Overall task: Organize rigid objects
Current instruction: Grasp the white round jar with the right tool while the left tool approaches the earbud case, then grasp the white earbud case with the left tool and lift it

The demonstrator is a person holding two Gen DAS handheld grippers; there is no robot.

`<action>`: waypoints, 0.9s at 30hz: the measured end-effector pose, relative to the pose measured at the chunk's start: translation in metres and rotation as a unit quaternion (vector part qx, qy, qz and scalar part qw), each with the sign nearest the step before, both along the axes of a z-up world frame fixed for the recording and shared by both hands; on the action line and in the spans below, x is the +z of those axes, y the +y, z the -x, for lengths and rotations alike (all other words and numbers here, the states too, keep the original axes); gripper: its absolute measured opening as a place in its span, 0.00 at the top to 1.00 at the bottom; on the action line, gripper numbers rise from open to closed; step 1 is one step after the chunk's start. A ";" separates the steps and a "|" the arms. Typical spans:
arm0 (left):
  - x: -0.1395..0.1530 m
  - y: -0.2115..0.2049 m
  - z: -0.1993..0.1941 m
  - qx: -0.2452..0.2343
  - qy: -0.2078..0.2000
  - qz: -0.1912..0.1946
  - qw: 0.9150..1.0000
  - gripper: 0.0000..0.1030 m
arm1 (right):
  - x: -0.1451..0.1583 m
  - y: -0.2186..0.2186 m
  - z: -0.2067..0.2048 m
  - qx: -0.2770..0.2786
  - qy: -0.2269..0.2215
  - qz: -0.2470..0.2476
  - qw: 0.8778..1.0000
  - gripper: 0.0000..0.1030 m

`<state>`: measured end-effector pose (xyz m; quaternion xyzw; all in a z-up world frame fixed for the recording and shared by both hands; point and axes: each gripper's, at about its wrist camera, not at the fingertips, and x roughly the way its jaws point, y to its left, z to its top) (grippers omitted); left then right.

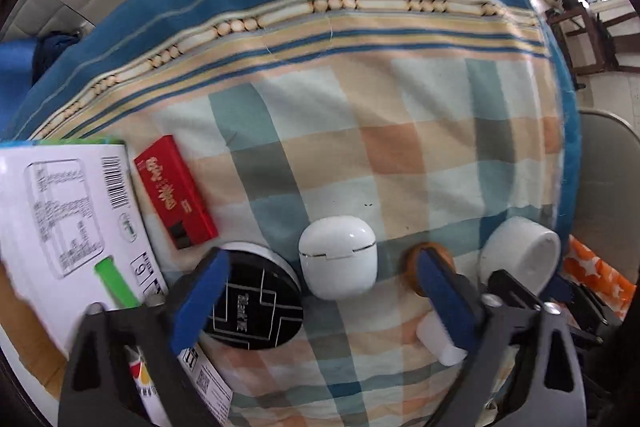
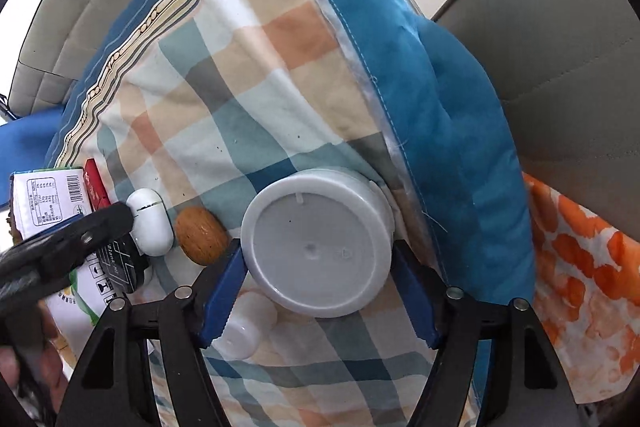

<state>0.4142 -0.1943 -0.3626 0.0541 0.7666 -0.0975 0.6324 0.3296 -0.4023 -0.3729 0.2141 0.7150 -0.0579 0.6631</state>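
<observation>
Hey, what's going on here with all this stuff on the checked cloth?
A person is tidying small items with two handheld tongs. The right tongs sit open around an upside-down white bowl, its sides between the blue pads, not clearly clamped. The left tongs are open just in front of the white earbud case, with a black round tin and a red box nearby.

Glossy white plastic earbud case (image 1: 338, 257); matt white plastic bowl (image 2: 318, 245); soft checked cloth (image 1: 360, 131); glossy red box (image 1: 174, 191); printed paper carton (image 1: 60, 223).
</observation>
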 end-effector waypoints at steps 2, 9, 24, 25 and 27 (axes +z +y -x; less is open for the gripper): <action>-0.008 -0.008 -0.002 -0.026 -0.001 -0.019 0.999 0.33 | 0.004 -0.011 0.002 -0.002 0.000 -0.002 1.000 0.28; -0.034 -0.032 0.008 -0.074 0.037 -0.049 0.995 0.41 | 0.006 -0.020 0.003 -0.005 0.002 -0.007 1.000 0.27; -0.030 -0.062 0.025 -0.081 0.012 -0.005 0.997 0.51 | -0.013 -0.006 -0.006 -0.012 0.020 0.014 1.000 0.26; -0.031 -0.062 0.026 -0.081 0.011 -0.005 0.997 0.51 | -0.015 -0.007 -0.007 -0.013 0.022 0.014 1.000 0.27; -0.031 -0.063 0.028 -0.082 0.012 -0.004 0.997 0.51 | -0.017 -0.008 -0.009 -0.016 0.025 0.015 0.999 0.27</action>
